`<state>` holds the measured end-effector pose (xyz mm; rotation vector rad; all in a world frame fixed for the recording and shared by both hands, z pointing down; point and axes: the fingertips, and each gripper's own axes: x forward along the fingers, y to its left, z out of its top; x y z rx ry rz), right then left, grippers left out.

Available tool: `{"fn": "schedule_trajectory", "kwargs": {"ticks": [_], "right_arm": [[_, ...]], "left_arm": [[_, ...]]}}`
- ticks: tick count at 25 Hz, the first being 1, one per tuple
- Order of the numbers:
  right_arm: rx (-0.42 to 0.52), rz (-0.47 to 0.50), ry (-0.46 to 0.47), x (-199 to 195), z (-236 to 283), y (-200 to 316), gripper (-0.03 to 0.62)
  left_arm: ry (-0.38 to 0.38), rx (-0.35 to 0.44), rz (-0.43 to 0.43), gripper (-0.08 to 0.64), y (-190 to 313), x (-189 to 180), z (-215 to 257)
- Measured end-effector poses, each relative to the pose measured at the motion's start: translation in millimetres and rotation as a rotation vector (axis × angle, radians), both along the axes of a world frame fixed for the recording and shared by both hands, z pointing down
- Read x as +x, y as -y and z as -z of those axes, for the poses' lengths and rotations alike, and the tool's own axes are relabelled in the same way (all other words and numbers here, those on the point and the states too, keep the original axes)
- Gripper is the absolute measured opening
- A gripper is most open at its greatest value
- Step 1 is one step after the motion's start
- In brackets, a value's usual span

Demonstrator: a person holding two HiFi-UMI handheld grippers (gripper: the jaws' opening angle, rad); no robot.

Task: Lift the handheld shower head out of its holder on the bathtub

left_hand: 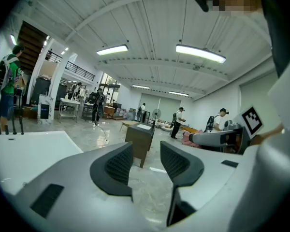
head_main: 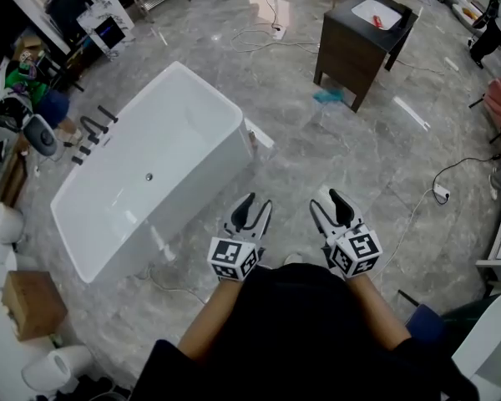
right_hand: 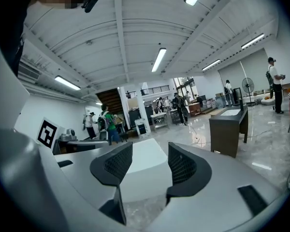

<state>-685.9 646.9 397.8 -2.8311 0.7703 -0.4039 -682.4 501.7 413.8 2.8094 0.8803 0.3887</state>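
A white freestanding bathtub [head_main: 192,132] stands on the marble floor, ahead and to the left of me. Black tap fittings [head_main: 92,130] sit on its far left rim; the handheld shower head is among them, too small to single out. The same fittings show as dark posts [left_hand: 5,128] at the left edge of the left gripper view. My left gripper [head_main: 257,205] is open and empty, over the floor short of the tub's near right corner. Beside it, my right gripper [head_main: 327,200] is open and empty too. The tub [right_hand: 142,161] shows between the right gripper's jaws, well beyond them.
A dark vanity cabinet [head_main: 363,36] with a white basin stands ahead on the right. Cables and a socket strip [head_main: 441,192] lie on the floor. A cardboard box [head_main: 33,303] and toilets [head_main: 58,366] stand at the lower left. Several people stand in the background.
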Motion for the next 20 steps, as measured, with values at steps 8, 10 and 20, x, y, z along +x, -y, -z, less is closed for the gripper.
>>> {"fn": "schedule_trajectory", "kwargs": {"ticks": [8,10,20], "right_arm": [[0.083,-0.004,0.025,7,0,-2,0.221],[0.091,-0.003,0.031,12,0,-1,0.221],[0.062,0.051,0.088,55,-27,34,0.221]], "left_arm": [[-0.006,0.038,0.061,0.239,1,1,-8],[-0.011,0.038,0.079,0.239,5,2,-6],[0.028,0.034,0.113,0.242,38,48,-24]]}}
